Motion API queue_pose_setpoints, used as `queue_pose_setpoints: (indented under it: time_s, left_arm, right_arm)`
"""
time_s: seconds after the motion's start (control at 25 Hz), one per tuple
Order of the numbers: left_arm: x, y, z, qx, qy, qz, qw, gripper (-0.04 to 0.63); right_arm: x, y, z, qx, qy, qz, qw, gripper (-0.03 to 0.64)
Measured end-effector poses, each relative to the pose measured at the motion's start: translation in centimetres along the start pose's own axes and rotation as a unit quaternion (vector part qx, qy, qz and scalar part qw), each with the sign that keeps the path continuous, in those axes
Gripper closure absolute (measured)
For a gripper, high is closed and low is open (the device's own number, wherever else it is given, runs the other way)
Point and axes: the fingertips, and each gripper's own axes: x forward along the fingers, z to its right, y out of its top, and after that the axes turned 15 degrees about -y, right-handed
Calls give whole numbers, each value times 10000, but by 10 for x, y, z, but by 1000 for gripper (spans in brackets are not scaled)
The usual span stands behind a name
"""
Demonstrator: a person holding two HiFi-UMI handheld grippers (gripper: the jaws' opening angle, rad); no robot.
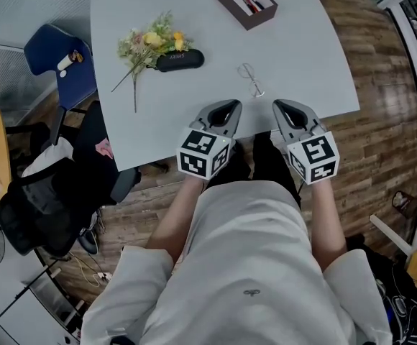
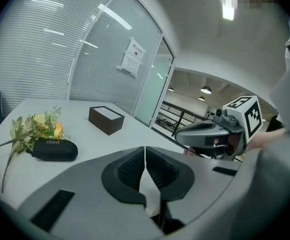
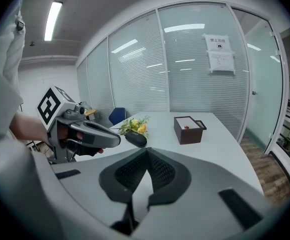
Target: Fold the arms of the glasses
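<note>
A pair of thin wire-frame glasses [image 1: 250, 79] lies on the white table [image 1: 302, 63], a little beyond and between the two grippers. My left gripper [image 1: 228, 107] hovers over the table's near edge, left of the glasses, with its jaws shut and nothing held [image 2: 145, 150]. My right gripper [image 1: 281, 107] is level with it on the right, also shut and empty [image 3: 147, 153]. Each gripper shows in the other's view: the right gripper [image 2: 210, 135] and the left gripper [image 3: 87, 132]. Neither gripper view shows the glasses.
A black glasses case [image 1: 180, 60] lies beside a bunch of flowers [image 1: 149, 45] at the table's left. A brown box [image 1: 245, 1] stands at the far side. A blue chair [image 1: 57, 60] and a black chair [image 1: 50, 200] stand left of the table.
</note>
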Motion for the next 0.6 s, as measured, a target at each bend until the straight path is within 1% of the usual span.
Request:
queue_pose_setpoints:
  time_s: [0.2,0.4,0.6]
  left_arm:
    - [-3,17,0,186,-42,114,9998,573]
    - [-3,28,1,318,-84,151,9993,572]
    - [-3,37,2,411,-100,204,9989,573]
  right_arm:
    - [-4,18,4,50,-91,217,9997,612]
    - [-8,27,9,53,-196,305,9993,612]
    - [-12,33,11,70,-210,401,9990,613]
